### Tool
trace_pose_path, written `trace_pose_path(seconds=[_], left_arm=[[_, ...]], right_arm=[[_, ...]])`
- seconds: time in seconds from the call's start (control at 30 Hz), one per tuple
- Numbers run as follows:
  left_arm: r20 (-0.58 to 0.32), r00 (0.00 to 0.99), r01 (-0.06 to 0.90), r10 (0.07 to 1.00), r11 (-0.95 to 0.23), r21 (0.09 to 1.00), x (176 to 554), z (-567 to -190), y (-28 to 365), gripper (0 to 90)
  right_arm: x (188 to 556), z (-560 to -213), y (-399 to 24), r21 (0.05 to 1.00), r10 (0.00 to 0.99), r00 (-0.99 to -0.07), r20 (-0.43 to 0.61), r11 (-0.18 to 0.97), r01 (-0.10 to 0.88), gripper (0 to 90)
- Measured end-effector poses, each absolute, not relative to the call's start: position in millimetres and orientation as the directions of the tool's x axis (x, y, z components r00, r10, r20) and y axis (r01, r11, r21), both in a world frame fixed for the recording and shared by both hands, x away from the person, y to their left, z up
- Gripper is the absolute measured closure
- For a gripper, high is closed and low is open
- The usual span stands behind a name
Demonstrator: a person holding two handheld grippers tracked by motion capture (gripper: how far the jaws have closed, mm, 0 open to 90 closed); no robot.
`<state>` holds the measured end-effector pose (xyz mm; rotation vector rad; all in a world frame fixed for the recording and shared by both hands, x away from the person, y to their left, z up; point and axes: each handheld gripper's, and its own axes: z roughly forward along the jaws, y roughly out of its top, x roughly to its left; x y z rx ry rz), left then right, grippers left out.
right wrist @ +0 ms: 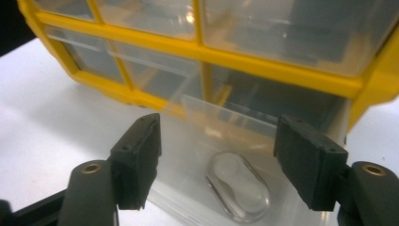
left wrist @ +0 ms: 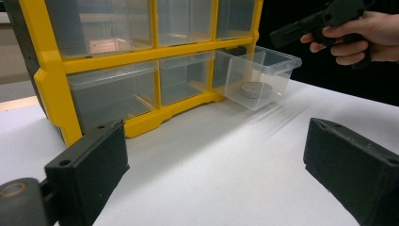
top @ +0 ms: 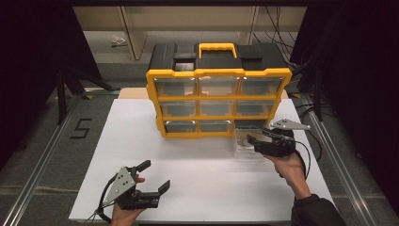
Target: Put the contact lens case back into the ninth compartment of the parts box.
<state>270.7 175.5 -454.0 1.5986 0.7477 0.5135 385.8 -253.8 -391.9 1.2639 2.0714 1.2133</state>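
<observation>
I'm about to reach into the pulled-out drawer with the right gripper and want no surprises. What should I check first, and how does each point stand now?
1. Clear drawer pulled out of the yellow organizer: ok, bottom right slot open.
2. Item inside: ok, a grey disc lies on the drawer floor.
3. Right gripper open: ok, jaws spread wide.
4. Right gripper above the drawer: ok, looking down into it.
5. Left gripper out of the way: ok, open, near the table's front edge.
6. Drawer steady if pressed: cannot tell.

floor (top: 42,141): grey, "5" mark (top: 81,128) at 9 o'clock | shelving (top: 188,23): pale, 12 o'clock | cables (top: 282,23): 1 o'clock | surroundings: dark
</observation>
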Motion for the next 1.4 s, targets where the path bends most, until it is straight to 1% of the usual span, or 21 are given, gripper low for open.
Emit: trace_pose_path(seconds=[0.27,0.33,0.73,0.97,1.4], left_arm=[[-0.085,0.692,0.177,0.716,-0.054,0.983,270.4,-453.7,176.0,6.4],[-0.084,0.692,0.177,0.717,-0.056,0.983,270.5,-453.8,175.9,6.4],[-0.088,0.694,0.179,0.715,-0.052,0.983,270.6,-453.9,176.1,6.4],[-0.089,0.694,0.179,0.715,-0.052,0.982,270.6,-453.9,176.1,6.4],[-0.092,0.694,0.179,0.714,-0.048,0.983,270.2,-453.7,176.4,6.3]], right_arm=[[371.9,-377.3,-236.7,0.880,0.821,-0.566,0.075,0.212,0.424,29.0],[371.0,-376.5,-235.9,0.882,0.819,-0.568,0.076,0.211,0.422,28.7],[355.4,-364.1,-219.6,0.913,0.779,-0.622,0.086,0.189,0.362,18.7],[348.2,-360.8,-212.0,0.923,0.756,-0.650,0.080,0.190,0.334,17.5],[340.3,-359.3,-207.3,0.936,0.744,-0.663,0.081,0.172,0.308,17.2]])
